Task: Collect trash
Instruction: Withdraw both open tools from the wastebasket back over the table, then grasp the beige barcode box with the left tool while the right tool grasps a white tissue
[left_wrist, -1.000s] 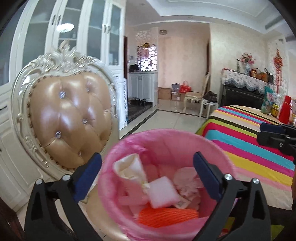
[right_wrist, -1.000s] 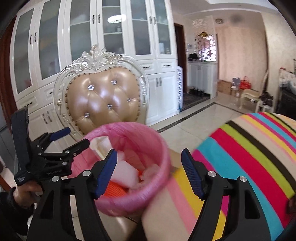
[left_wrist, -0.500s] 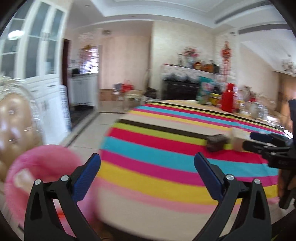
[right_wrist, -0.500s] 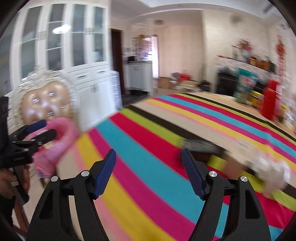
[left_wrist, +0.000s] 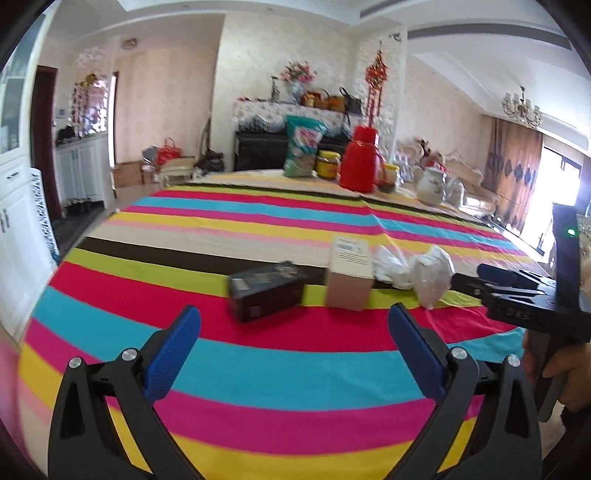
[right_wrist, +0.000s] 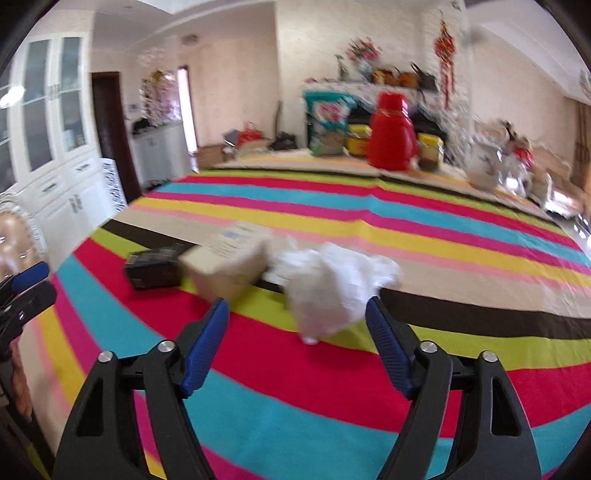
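Note:
On the striped tablecloth (left_wrist: 258, 369) lie a black box (left_wrist: 266, 290) (right_wrist: 155, 266), a beige carton (left_wrist: 349, 277) (right_wrist: 227, 264) and crumpled white plastic (left_wrist: 424, 273) (right_wrist: 332, 288) in a row. My left gripper (left_wrist: 293, 321) is open and empty, short of the black box and carton. My right gripper (right_wrist: 297, 314) has its jaws opening, nothing pressed between them; the white plastic lies just beyond its fingertips. The right gripper (left_wrist: 491, 277) also shows at the right edge of the left wrist view, beside the plastic. The left gripper's tips (right_wrist: 27, 282) peek in at the left of the right wrist view.
At the table's far end stand a red thermos (left_wrist: 360, 162) (right_wrist: 391, 136), a green snack bag (left_wrist: 303, 146), yellow-lidded jars (left_wrist: 327, 164) and a white teapot (left_wrist: 432, 184). White cabinets (right_wrist: 55, 147) line the left wall. A hand (left_wrist: 557, 373) holds the right gripper's handle.
Both views swung from the pink bin and padded chair to the striped table. The bin has left both views. The black box, carton and white plastic now lie ahead.

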